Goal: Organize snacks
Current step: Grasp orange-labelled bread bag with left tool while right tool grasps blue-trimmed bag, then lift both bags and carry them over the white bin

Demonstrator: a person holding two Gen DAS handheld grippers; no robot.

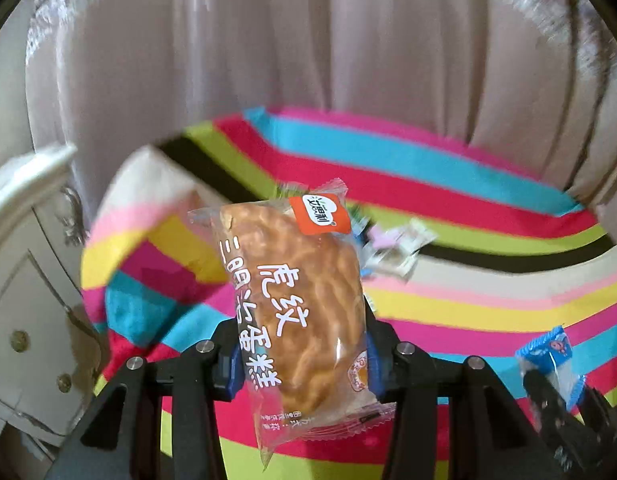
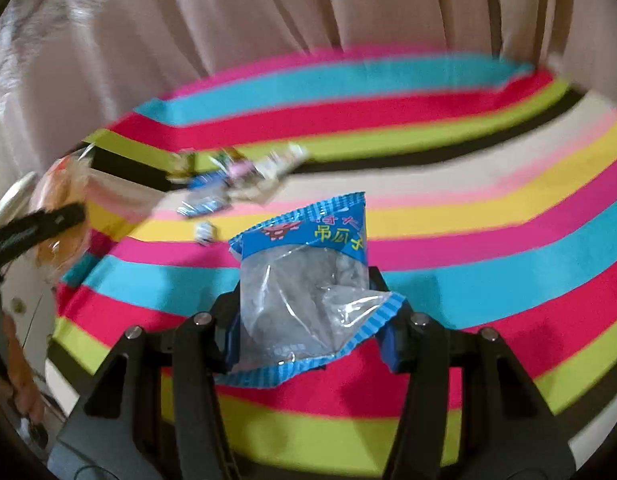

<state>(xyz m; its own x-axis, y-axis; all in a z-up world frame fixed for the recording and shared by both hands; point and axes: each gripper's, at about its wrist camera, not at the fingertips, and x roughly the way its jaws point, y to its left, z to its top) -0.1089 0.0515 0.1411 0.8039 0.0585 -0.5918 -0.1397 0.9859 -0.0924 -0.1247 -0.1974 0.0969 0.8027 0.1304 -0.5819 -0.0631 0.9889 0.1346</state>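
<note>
My left gripper is shut on a clear-wrapped tiger-stripe cake with an orange logo, held upright above the striped bed. My right gripper is shut on a blue-edged clear snack packet, also held in the air. The right gripper and its blue packet show at the lower right of the left wrist view. The left gripper with the cake shows at the left edge of the right wrist view. A small pile of loose snack packets lies on the bed farther back; it also shows in the left wrist view.
A bed with a bright striped cover fills both views, with a folded corner at the left. Pale curtains hang behind. A white cabinet with brass knobs stands at the left. One small packet lies apart from the pile.
</note>
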